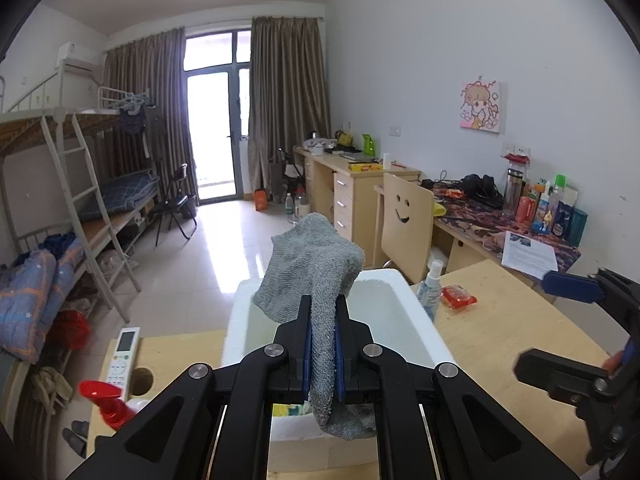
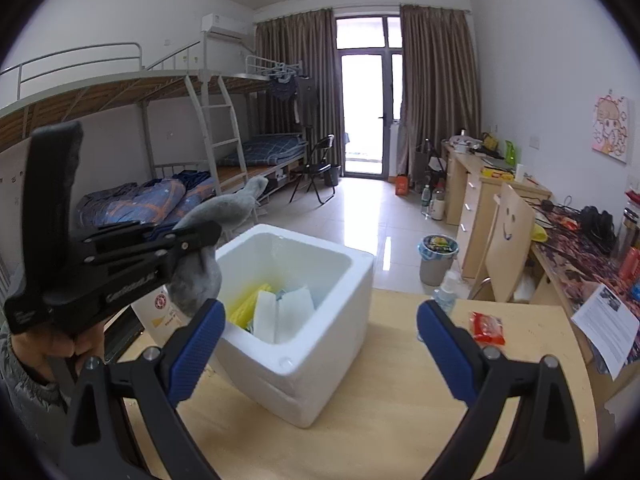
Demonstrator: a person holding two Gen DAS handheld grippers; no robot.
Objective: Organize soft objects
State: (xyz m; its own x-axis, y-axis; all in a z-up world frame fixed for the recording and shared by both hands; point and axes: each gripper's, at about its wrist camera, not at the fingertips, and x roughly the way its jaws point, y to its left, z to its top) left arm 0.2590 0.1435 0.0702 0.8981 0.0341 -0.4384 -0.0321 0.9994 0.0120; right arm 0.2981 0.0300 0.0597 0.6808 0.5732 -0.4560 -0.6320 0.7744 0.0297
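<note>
A grey knitted sock [image 1: 316, 264] is pinched between the blue pads of my left gripper [image 1: 323, 308], which is shut on it. The sock's upper part stands above the jaws and its other end droops below them, over the near left edge of an open white foam box [image 1: 432, 332]. In the right wrist view the same sock [image 2: 204, 276] hangs from the left gripper [image 2: 192, 240] beside the box [image 2: 304, 360], which holds yellow and white soft items. My right gripper [image 2: 320, 344] stands wide open with nothing between its fingers, facing the box from the near side.
The box sits on a light wooden table [image 2: 400, 400]. A clear spray bottle [image 1: 430, 284] and a red packet [image 1: 458, 296] lie right of it. A remote [image 1: 122, 356] and a red-topped bottle [image 1: 108, 398] are on the left. A smiley-face chair [image 2: 510, 248] and bin [image 2: 438, 258] stand behind.
</note>
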